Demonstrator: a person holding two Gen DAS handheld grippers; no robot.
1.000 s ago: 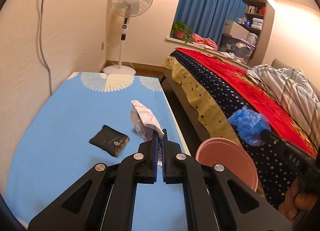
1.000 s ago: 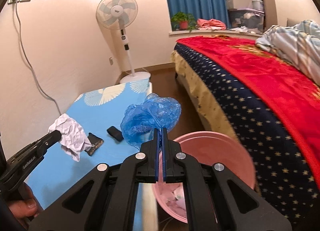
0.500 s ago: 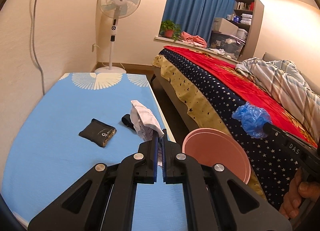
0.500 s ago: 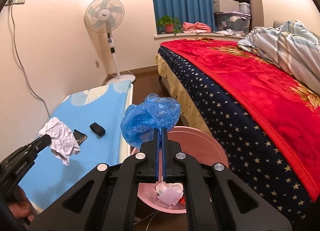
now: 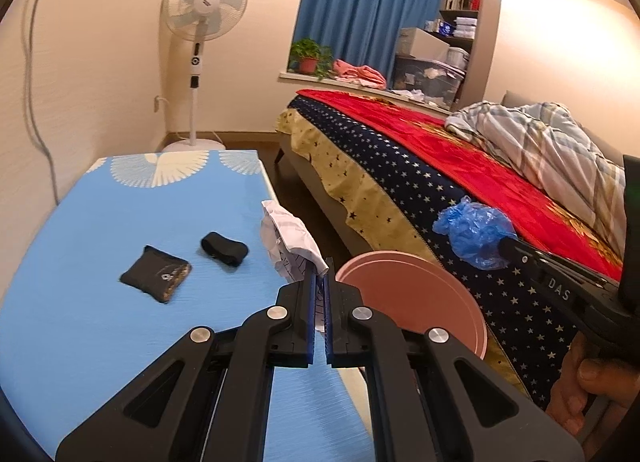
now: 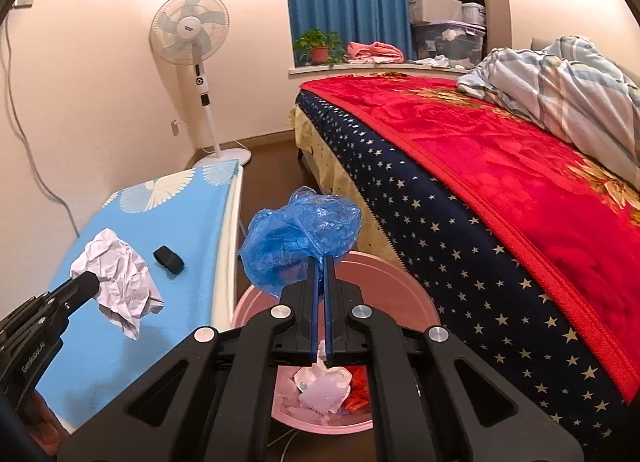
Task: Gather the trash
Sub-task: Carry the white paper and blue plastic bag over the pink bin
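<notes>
Bed (image 6: 500, 190) with red blanket at right; blue-covered table (image 5: 100, 302) at left, bearing a black pouch (image 5: 156, 278) and a black band (image 5: 224, 248). Between them on the floor, a pink bin (image 6: 404, 286) already holding scraps. Right gripper (image 6: 319, 262), jaws closed on a crumpled blue plastic bag (image 6: 300, 238), above the bin. Left gripper (image 5: 319, 274), jaws closed on crumpled white paper (image 5: 290, 240), at the table's edge beside the bin.
</notes>
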